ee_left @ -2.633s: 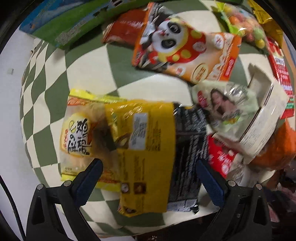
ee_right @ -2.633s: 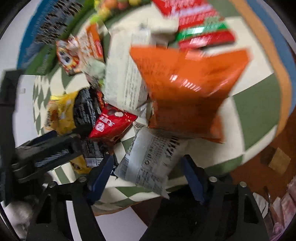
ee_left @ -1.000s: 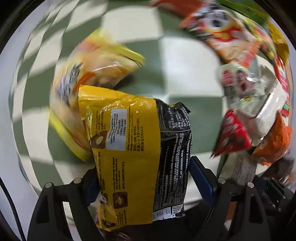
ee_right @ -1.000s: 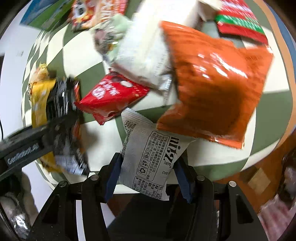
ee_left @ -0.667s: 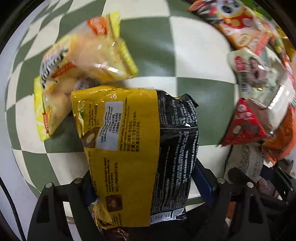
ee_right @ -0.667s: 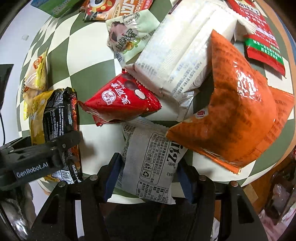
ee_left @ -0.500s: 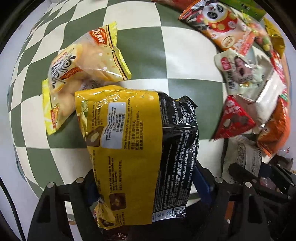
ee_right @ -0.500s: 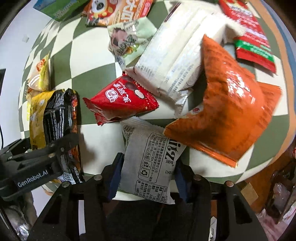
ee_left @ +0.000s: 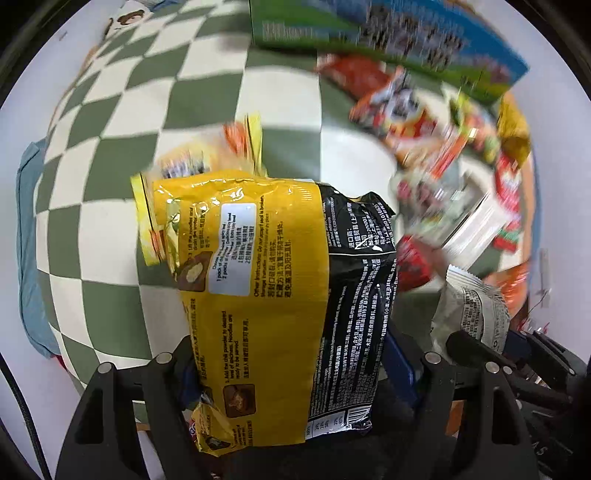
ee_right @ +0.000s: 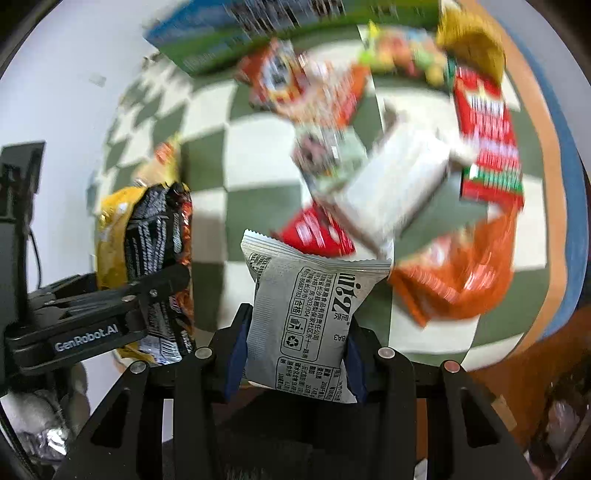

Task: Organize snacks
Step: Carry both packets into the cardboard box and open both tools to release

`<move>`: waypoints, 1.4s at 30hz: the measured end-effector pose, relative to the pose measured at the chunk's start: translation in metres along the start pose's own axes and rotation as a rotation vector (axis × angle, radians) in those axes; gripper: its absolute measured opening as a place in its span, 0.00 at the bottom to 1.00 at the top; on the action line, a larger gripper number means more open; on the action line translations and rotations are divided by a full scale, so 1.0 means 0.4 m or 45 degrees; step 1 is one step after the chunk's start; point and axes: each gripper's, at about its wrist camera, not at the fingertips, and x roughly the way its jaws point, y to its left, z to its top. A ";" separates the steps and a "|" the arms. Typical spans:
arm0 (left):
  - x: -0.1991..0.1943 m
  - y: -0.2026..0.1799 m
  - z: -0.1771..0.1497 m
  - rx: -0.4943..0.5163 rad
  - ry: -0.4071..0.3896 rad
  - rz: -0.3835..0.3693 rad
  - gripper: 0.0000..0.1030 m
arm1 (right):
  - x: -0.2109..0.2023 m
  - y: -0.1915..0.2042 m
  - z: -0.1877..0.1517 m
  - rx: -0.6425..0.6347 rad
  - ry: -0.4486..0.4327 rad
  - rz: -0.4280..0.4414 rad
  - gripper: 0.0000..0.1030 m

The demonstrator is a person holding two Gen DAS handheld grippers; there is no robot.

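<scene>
Jaws of the left gripper [ee_left: 291,363] are clenching a yellow and black noodle packet [ee_left: 273,295] by its lower half, the blue pads pressing on both sides of it. That packet is hanging clear above the desk [ee_left: 280,99], its printed back facing the camera. Jaws of the right gripper [ee_right: 293,356] have just been closing and are now gripping a grey snack pouch [ee_right: 308,314] between them, the pouch standing upright with its crimped top edge uppermost and lifted off the desk.

In the right wrist view the left gripper is showing at the left edge, with the noodle packet hanging beside it. In the left wrist view the grey pouch is appearing at the lower right, just beside the noodle packet.

Directly behind the noodle packet, a pale yellow snack bag [ee_left: 207,155] is lying on the green and white checked cloth covering the desk. Just beyond the grey pouch, a red packet [ee_right: 314,232] is lying partly under a white packet [ee_right: 399,184], and an orange bag [ee_right: 458,277] is lying to its right. Farther off, a red and green packet [ee_right: 487,147] is lying by the desk's right edge, with blurred colourful packets behind it. At the far side, a blue and green box [ee_right: 236,33] is lying on the desk.
</scene>
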 end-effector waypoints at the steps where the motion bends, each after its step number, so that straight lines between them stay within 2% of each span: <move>1: -0.015 -0.002 0.014 -0.016 -0.015 -0.005 0.76 | -0.024 -0.004 0.013 -0.013 -0.019 0.021 0.46; 3: -0.057 -0.013 0.049 -0.040 -0.045 -0.032 0.76 | -0.091 -0.018 0.060 -0.038 -0.053 0.051 0.46; 7: -0.224 -0.067 0.175 -0.053 -0.126 -0.085 0.76 | -0.189 -0.028 0.163 -0.074 -0.126 0.105 0.46; 9: -0.307 -0.096 0.236 -0.046 -0.160 -0.114 0.76 | -0.259 -0.041 0.229 -0.083 -0.172 0.115 0.46; 11: -0.365 -0.120 0.310 -0.045 -0.191 -0.151 0.76 | -0.285 -0.044 0.311 -0.085 -0.223 0.129 0.46; 16: -0.418 -0.171 0.490 -0.055 -0.270 -0.188 0.76 | -0.352 -0.060 0.499 -0.146 -0.331 0.119 0.46; 19: -0.443 -0.188 0.613 -0.047 -0.319 -0.156 0.76 | -0.365 -0.056 0.627 -0.190 -0.391 0.111 0.46; 22: -0.420 -0.187 0.748 -0.055 -0.317 -0.114 0.76 | -0.320 -0.028 0.780 -0.231 -0.423 0.078 0.46; 26: -0.321 -0.166 0.907 -0.088 -0.206 -0.096 0.76 | -0.248 -0.020 0.945 -0.249 -0.400 0.022 0.46; 30: -0.217 -0.150 1.010 -0.110 -0.090 -0.084 0.76 | -0.161 -0.024 1.069 -0.247 -0.337 -0.034 0.46; 33: -0.142 -0.141 1.059 -0.126 0.025 -0.085 0.76 | -0.088 -0.044 1.138 -0.221 -0.247 -0.030 0.48; 34: -0.128 -0.140 1.068 -0.130 0.049 -0.085 0.76 | -0.062 -0.051 1.152 -0.204 -0.216 -0.037 0.56; 35: -0.118 -0.143 1.076 -0.124 0.062 -0.084 0.76 | -0.035 -0.060 1.169 -0.182 -0.168 -0.045 0.79; 36: -0.109 -0.141 1.083 -0.115 0.059 -0.071 0.77 | -0.020 -0.067 1.178 -0.164 -0.133 -0.052 0.90; 37: -0.102 -0.141 1.088 -0.101 0.054 -0.048 0.79 | -0.012 -0.073 1.177 -0.156 -0.115 -0.058 0.94; 39: -0.102 -0.141 1.092 -0.088 0.045 -0.033 0.89 | -0.001 -0.076 1.169 -0.164 -0.088 -0.098 0.94; 42: -0.114 -0.139 1.087 -0.080 0.031 -0.020 0.89 | -0.008 -0.076 1.163 -0.159 -0.064 -0.111 0.94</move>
